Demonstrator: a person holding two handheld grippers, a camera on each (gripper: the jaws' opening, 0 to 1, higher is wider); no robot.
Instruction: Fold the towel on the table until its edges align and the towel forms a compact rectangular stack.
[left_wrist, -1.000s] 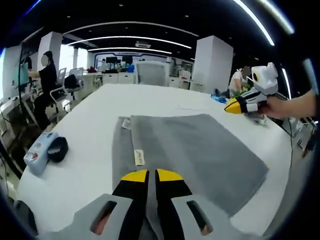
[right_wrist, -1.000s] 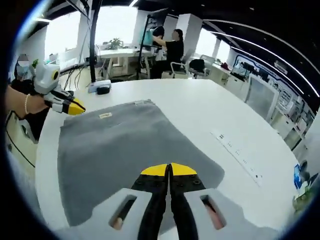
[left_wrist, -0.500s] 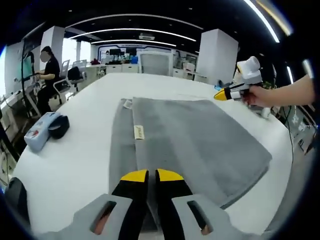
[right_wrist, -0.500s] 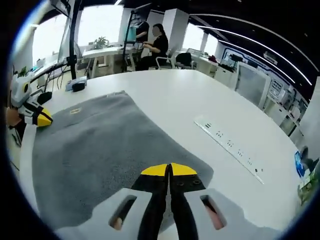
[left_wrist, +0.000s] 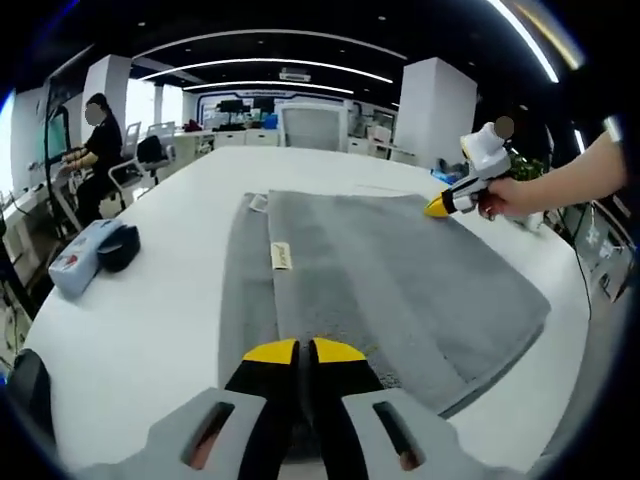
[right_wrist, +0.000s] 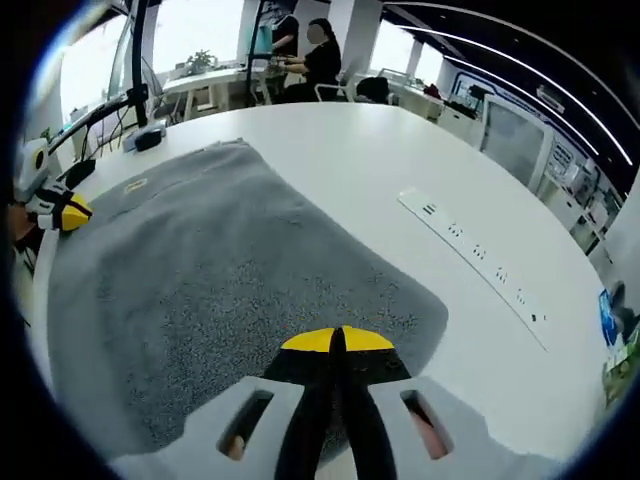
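The table (left_wrist: 150, 330) is a large white surface, and the grey towel (left_wrist: 400, 280) lies flat on it, spread wide across its middle. By the look of the left gripper view the towel carries one fold so far: an upper layer covers most of it, and a narrow strip of lower layer shows along its left side, with a small label (left_wrist: 281, 256) on the edge of the upper layer. That strip indicates the edges are not yet aligned. The footprint remains broad, so I judge the task at an early stage, with at least one further fold and the squaring of edges outstanding before a compact rectangular stack exists. A power strip (right_wrist: 480, 268) is set into the table beyond the towel's far side, and a small case (left_wrist: 85, 268) lies well apart from the towel. The left tongs (left_wrist: 297, 350) are closed, the jaws meeting over the near edge of the towel; whether cloth is pinched between them cannot be told. The right tongs (right_wrist: 338, 340) are likewise closed, over the opposite edge, and again any grip on cloth cannot be confirmed.
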